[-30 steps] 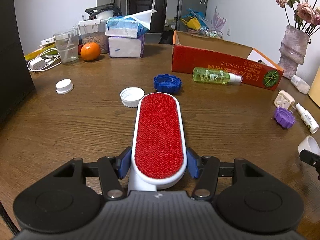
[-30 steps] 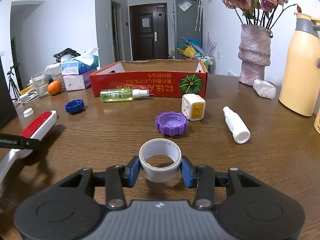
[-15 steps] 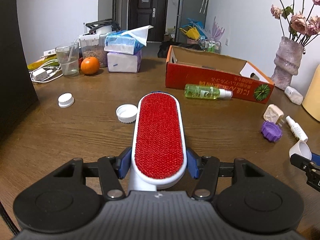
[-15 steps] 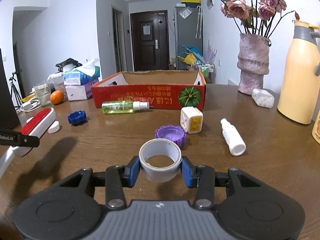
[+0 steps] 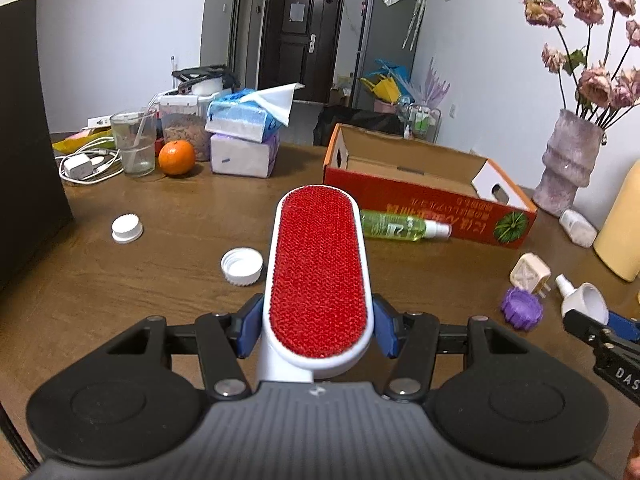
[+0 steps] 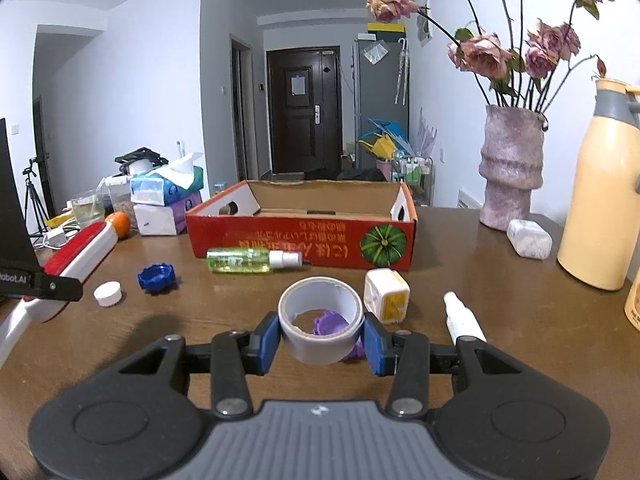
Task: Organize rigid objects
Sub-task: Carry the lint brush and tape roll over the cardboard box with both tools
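Observation:
My left gripper is shut on a red lint brush with a white frame, held above the wooden table and pointing toward the red cardboard box. My right gripper is shut on a grey tape roll, also lifted off the table, with the open box straight ahead. In the right wrist view the brush shows at the far left; in the left wrist view the tape roll shows at the far right.
On the table lie a green spray bottle, blue cap, white caps, purple cap, plug adapter and white spray bottle. A vase, yellow flask, tissue packs, orange and glass stand behind.
Both grippers have risen with their loads, so the table objects sit lower and farther in both views. The purple cap now shows through the tape roll. Both grips are unchanged.

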Motion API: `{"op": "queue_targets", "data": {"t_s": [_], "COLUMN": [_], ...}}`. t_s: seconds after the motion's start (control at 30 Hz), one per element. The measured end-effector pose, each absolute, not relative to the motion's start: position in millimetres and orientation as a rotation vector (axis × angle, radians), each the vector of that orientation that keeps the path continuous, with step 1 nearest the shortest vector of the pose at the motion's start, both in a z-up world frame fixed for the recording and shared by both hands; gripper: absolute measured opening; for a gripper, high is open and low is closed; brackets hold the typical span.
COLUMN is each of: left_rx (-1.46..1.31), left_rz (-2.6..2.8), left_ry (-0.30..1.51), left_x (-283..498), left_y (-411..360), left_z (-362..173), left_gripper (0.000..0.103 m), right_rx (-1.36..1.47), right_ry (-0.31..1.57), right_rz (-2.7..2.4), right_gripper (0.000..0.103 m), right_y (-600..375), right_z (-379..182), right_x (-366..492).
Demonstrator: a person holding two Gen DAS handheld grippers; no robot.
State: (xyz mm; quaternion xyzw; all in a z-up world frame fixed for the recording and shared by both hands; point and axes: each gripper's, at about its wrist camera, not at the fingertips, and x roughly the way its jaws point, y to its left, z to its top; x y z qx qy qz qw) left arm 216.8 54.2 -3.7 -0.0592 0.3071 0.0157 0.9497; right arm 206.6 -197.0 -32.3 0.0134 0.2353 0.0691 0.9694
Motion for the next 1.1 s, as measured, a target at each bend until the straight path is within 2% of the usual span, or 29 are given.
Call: {"op": "queue_targets", "data": {"t_s": [1.1], "left_rx": [-0.186], "left_rz": [-0.015], "left_ry": [0.521], "left_x": [315], "left_y": [22], "left_z": [31], "left_gripper": [0.057], "right_rx": [0.023], "right_ry": [0.394], "right_rz": [0.142], "right_gripper": [0.043], "right_y": [-176], "right_z": [7], "right_x": [300]}}
